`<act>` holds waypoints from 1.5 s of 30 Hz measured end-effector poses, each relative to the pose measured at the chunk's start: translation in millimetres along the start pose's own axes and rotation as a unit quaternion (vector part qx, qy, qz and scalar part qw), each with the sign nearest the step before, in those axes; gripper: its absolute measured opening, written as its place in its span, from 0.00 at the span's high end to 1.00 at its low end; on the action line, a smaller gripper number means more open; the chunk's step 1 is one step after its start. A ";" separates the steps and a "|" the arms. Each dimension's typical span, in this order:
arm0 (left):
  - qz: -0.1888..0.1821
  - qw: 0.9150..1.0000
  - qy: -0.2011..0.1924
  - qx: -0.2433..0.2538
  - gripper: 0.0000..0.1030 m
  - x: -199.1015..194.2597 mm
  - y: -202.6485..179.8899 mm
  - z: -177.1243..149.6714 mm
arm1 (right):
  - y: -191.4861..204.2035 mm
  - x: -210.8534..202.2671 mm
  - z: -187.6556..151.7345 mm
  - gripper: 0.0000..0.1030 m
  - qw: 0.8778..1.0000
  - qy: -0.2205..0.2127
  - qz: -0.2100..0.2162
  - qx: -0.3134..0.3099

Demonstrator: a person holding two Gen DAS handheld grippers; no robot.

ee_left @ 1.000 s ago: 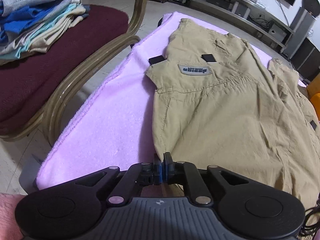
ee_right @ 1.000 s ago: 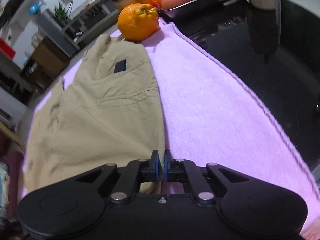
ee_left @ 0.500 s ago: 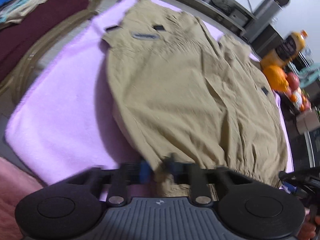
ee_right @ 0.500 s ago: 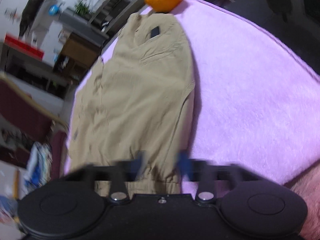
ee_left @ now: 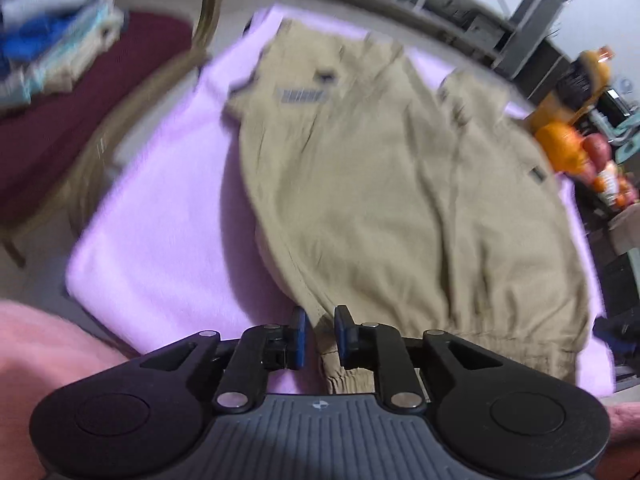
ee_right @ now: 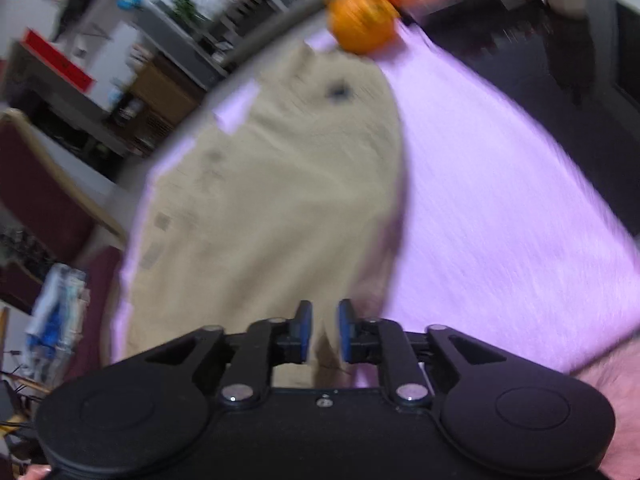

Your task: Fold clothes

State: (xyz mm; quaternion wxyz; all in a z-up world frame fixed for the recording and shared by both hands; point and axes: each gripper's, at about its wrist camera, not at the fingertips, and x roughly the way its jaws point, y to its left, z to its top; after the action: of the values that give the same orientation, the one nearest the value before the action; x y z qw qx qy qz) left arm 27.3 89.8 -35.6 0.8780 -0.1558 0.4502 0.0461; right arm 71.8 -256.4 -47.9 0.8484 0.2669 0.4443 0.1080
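Both claws parted, left claw (ee_left: 319, 330) and right claw (ee_right: 323, 330) straddling the elastic cuffs of khaki cotton trousers (ee_left: 392, 184) at the desk's near edge: risk of pinching only one layer, skewing the fold.

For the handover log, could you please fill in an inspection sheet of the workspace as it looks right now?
Surface: pink towel spread on a dark table.
Job's things: tan trousers lying flat on the towel, cuffs nearest the cameras.
Clutter: orange at the towel's far edge, touching or beside the trousers; other fruit blurred.
Grippers: left gripper and right gripper both open, a cuff between their fingers.
Cables: nothing seen.
Surroundings: chair with stacked clothes; shelves behind.
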 end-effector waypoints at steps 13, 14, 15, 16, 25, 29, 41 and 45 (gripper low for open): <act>-0.001 0.985 -0.136 0.111 0.73 12.8 -53.7 116.3 | 109.9 33.6 122.2 0.68 0.980 -0.064 0.143 -0.120; 0.000 0.985 -0.126 0.118 0.73 26.2 -54.0 125.6 | 111.2 48.4 128.1 0.68 0.980 -0.057 0.144 -0.123; 0.001 0.986 -0.112 0.121 0.73 41.6 -51.7 133.5 | 110.2 64.4 132.9 0.68 0.981 -0.051 0.138 -0.123; 0.003 0.988 -0.097 0.123 0.71 57.4 -49.0 141.1 | 107.8 81.7 137.4 0.68 0.983 -0.042 0.130 -0.121; 0.055 0.997 0.046 0.021 0.83 158.4 30.0 162.5 | 24.7 205.5 121.3 0.86 0.994 0.084 0.031 -0.059; 0.070 0.997 -0.027 0.026 0.62 137.4 38.8 192.2 | 41.4 187.7 134.8 0.66 0.995 0.044 0.022 -0.090; 0.090 0.995 -0.044 0.020 0.41 192.9 74.3 259.2 | 149.9 267.5 185.3 0.64 0.977 0.028 0.034 -0.206; 0.060 0.995 -0.037 0.067 0.40 208.9 69.8 261.0 | 160.9 317.7 195.7 0.64 0.977 0.034 0.011 -0.208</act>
State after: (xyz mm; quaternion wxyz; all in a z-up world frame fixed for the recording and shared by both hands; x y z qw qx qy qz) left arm 337.8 225.7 -77.4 0.8980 -0.0677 0.4284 0.0738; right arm 424.2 -58.4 -90.1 0.8684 0.0852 0.4377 0.2166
